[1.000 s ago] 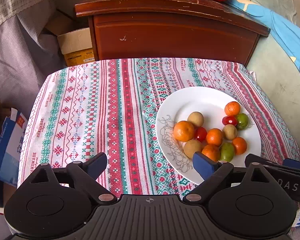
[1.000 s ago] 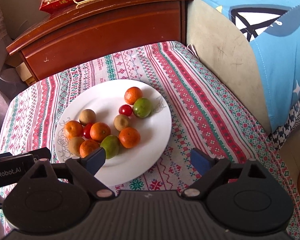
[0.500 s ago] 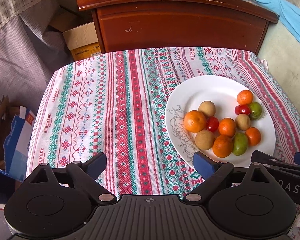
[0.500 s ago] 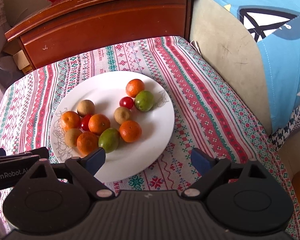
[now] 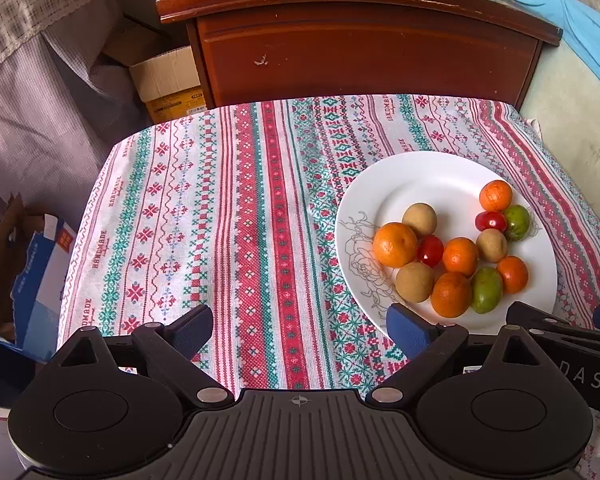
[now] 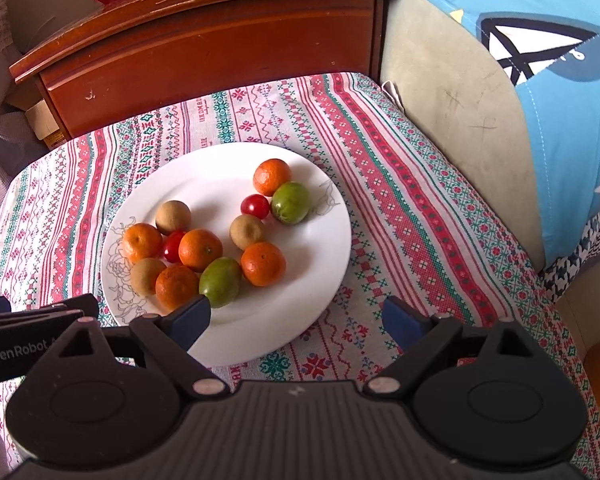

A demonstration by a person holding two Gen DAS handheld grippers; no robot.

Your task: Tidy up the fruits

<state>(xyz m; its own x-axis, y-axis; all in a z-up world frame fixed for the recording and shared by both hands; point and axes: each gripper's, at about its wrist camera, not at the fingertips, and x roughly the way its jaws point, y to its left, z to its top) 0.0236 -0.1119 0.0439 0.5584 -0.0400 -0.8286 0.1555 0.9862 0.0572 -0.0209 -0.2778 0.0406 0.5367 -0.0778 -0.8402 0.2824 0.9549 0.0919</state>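
While both tongs, left gripper (image 5: 300,330) and right gripper (image 6: 296,322), are hanging wide open and empty, the round white plate (image 6: 308,280) of mixed fruits (image 6: 204,248) is lying just beyond them on the striped patterned tablecloth (image 5: 220,216), fronting a dark wooden cabinet (image 5: 360,52).

We saw a small table under a striped patterned tablecloth (image 5: 228,216) (red, green and white bands). Directly on the cloth lay one white plate (image 6: 320,256), toward four o'clock of the cloth in the left wrist view.

Bright, warm daylight falls from the upper right, leaving soft shadows left of the fruits (image 6: 204,240) on a glaring white plate (image 6: 300,288); both fisheye views are sharp, with curved, dark-cornered edges.
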